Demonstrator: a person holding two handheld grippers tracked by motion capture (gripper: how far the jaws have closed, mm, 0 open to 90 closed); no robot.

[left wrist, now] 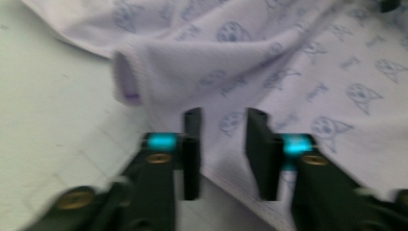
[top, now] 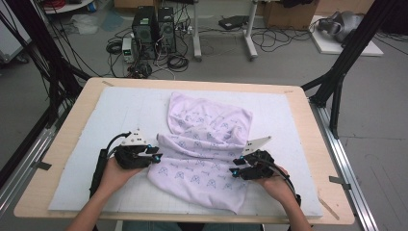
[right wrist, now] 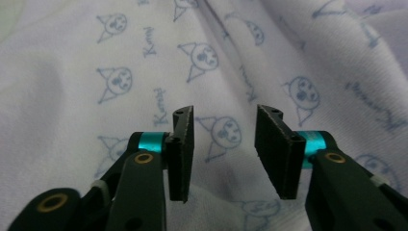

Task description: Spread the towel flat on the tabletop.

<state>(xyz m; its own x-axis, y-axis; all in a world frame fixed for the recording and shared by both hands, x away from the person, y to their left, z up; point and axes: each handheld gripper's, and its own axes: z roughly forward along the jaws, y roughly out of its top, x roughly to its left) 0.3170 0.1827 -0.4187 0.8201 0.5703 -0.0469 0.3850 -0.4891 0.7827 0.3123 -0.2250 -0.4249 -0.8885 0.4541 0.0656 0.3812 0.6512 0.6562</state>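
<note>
**Two grippers at the edges of a printed cloth**

High view: a pale lilac cloth printed with small blue cat faces (top: pixel 207 144) lies crumpled across the middle of a white padded mat (top: pixel 86 125) that covers a light wooden table (top: pixel 308 125). The cloth's far part is bunched up, and its near part spreads flat toward the person. The left gripper (top: pixel 155 154), black with a grey three-cornered plate on top, sits at the cloth's left edge, held by the person's left hand (top: pixel 111 175). The right gripper (top: pixel 236 168) sits at the cloth's right near edge, in the right hand (top: pixel 275 185). The two are well apart, with the cloth between them. Beyond the table, black computer towers (top: pixel 154 31) stand on the grey floor among cables.

Left gripper view: the picture is blurred. The two black jaws stand spread, with a gap between them, over the hemmed border of the cloth (left wrist: pixel 269 62), where it meets the white mat (left wrist: pixel 53 110). A rolled fold of the fabric lies just ahead of the jaws. Nothing is pinched between the pads.

Right gripper view: the jaws stand spread, with the printed cloth (right wrist: pixel 120 82) lying slack and creased beneath and ahead of them. One cat face shows in the gap between the pads, which press on nothing.
</note>
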